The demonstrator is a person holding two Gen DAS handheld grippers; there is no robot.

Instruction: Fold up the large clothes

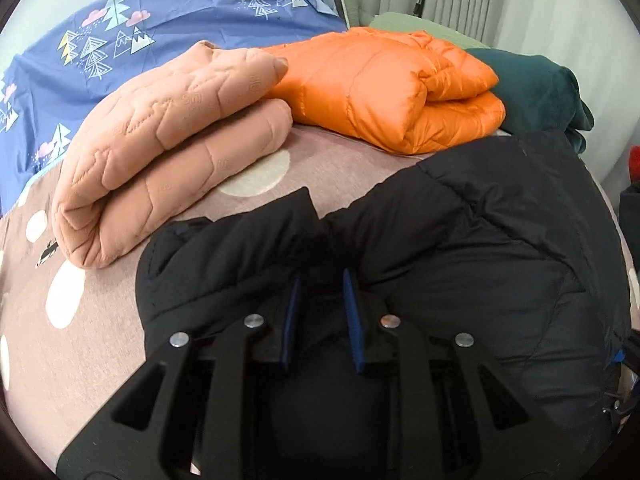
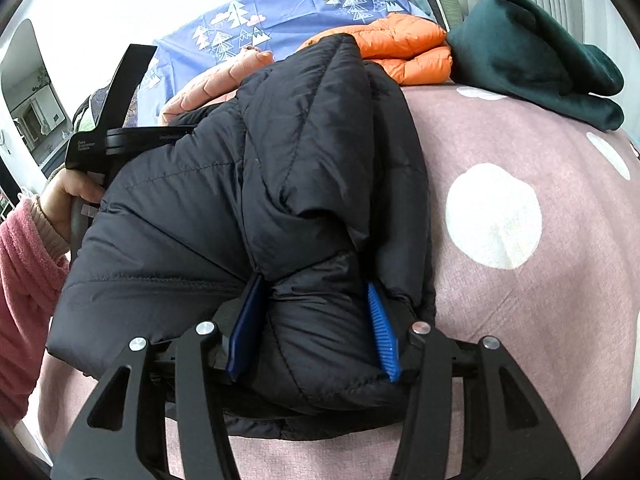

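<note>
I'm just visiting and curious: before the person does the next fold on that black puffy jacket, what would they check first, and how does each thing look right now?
1. Right gripper has black jacket between its blue pads: ok, a thick bunch sits there.
2. Left gripper grip on the jacket: cannot tell, dark fabric hides the pad gap.
3. Bare bedsheet to the right of the jacket: ok.
4. Folded peach jacket, orange jacket and green garment lie apart from the black jacket: ok.
5. Jacket lies flat: not ok, bunched.
</note>
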